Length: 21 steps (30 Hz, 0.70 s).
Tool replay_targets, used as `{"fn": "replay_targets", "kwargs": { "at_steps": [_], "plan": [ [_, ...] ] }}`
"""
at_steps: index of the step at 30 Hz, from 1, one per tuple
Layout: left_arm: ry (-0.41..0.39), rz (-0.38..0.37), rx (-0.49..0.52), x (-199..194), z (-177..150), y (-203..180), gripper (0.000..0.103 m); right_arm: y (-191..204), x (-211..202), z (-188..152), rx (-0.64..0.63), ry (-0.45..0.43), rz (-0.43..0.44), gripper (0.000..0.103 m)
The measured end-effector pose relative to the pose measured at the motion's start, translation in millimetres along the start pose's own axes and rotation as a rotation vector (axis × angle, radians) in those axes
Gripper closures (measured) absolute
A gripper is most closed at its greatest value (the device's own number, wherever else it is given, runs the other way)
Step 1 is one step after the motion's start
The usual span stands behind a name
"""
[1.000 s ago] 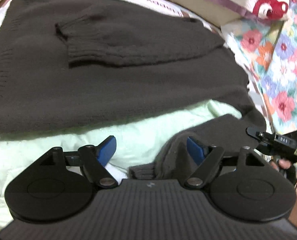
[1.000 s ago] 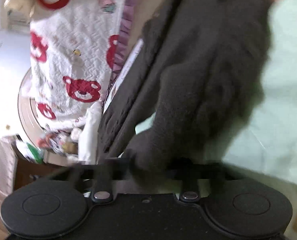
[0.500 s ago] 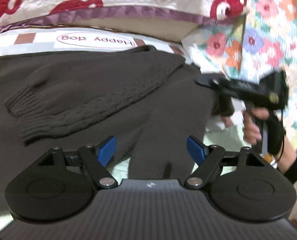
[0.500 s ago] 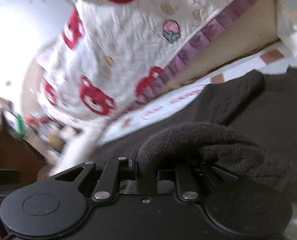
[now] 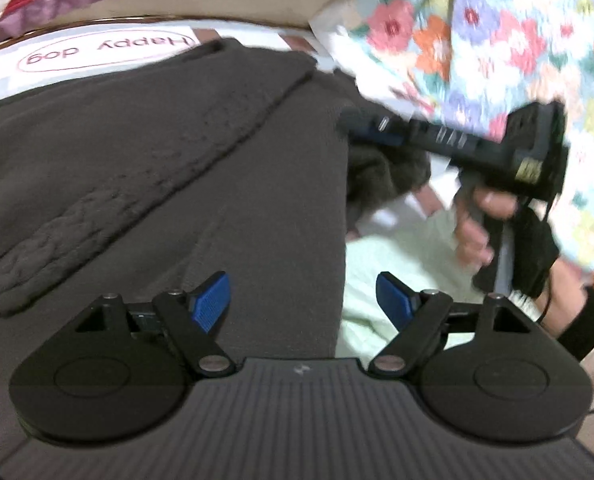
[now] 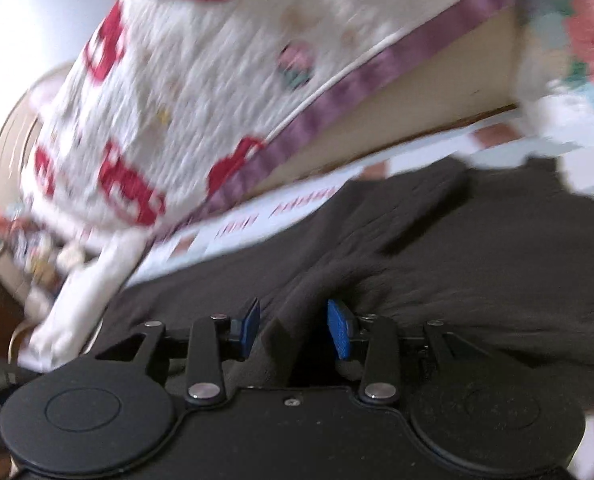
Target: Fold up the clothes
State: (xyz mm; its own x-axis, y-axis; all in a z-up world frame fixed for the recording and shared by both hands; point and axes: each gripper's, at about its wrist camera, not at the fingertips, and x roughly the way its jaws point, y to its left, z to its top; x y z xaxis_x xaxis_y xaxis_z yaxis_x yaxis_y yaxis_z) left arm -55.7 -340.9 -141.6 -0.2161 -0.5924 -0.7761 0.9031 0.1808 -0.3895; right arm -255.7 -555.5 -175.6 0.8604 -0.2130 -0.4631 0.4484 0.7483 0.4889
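Dark sweater (image 5: 145, 168) spread flat on bed (image 5: 393, 264), one sleeve (image 5: 281, 208) folded across. Left gripper (image 5: 303, 300) above it, fingers wide apart, empty. Right gripper (image 6: 293, 326) fingers parted, sweater fabric between, not pinched.

Bedding around the work surface.
A bear-print quilt (image 6: 169, 92), a floral blanket (image 5: 497, 40) and a pale green sheet (image 5: 401, 256).
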Motion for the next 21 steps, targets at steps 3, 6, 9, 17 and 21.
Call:
{"fn": "replay_targets", "kwargs": {
  "at_steps": [3,6,9,17,21],
  "plan": [
    [0.078,0.091,0.037,19,1,-4,0.023,-15,-12,5,-0.025,-0.023,-0.094,0.059],
    [0.108,0.123,0.052,30,-1,-3,0.023,-25,-30,-1,-0.025,-0.030,-0.137,0.058],
    [0.099,0.119,0.027,31,-1,1,0.021,-33,-48,-10,-0.022,-0.034,-0.173,0.053],
    [0.106,0.159,0.029,30,11,7,0.082,-43,-53,-19,-0.039,0.009,-0.232,0.048],
    [0.037,0.277,0.145,20,46,-2,0.100,-44,-34,-14,-0.047,0.045,-0.259,0.048]
  ]
}}
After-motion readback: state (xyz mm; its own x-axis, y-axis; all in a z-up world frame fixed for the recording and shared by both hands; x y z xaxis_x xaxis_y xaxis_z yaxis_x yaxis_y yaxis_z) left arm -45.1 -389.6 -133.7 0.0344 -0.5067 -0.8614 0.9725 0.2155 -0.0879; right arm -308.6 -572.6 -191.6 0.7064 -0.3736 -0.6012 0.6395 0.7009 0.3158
